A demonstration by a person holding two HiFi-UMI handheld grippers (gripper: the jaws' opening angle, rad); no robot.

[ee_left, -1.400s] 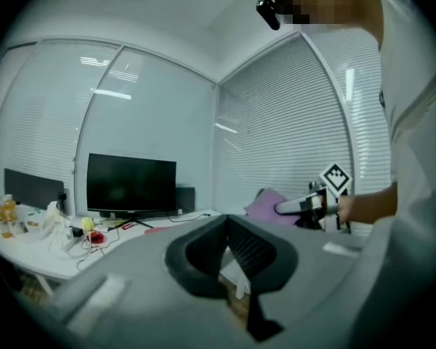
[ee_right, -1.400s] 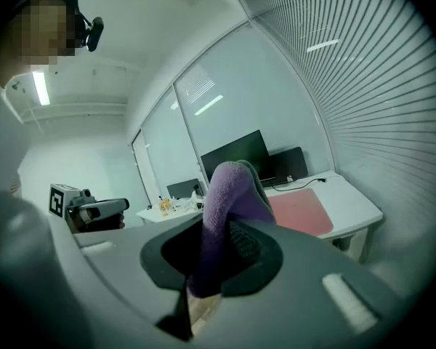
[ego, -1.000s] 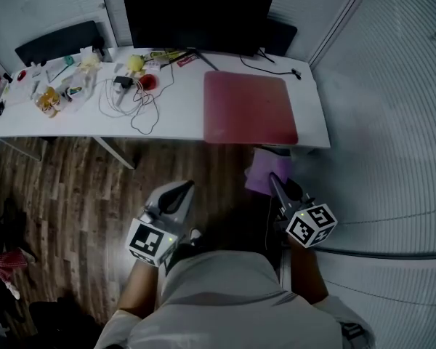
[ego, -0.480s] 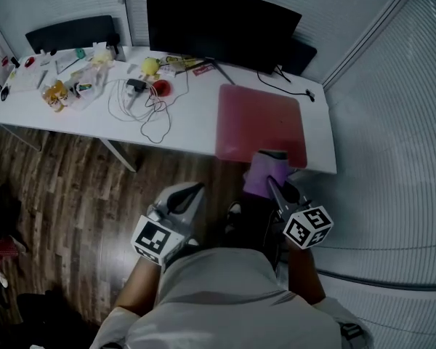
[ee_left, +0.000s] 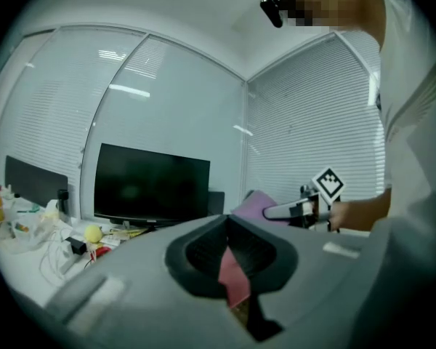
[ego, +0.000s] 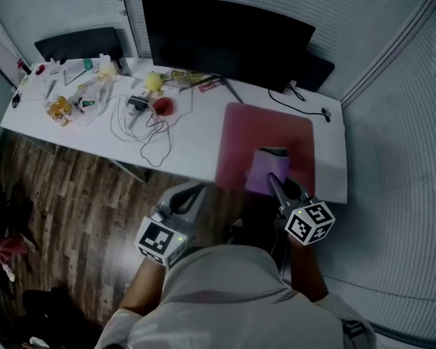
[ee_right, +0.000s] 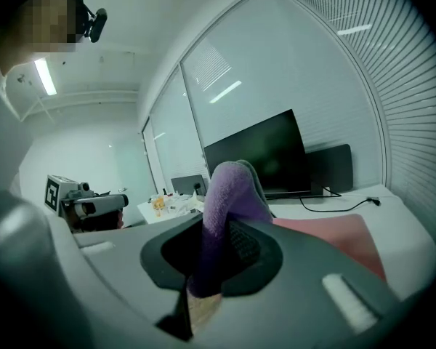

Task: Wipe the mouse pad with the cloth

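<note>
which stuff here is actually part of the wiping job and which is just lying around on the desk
Part of the job:
- purple cloth, clamped in the right hand-held gripper
- red mouse pad

Just lying about:
- monitor
- white cable tangle
- yellow ball
- small clutter at far left
- left hand-held gripper, shut and empty
</note>
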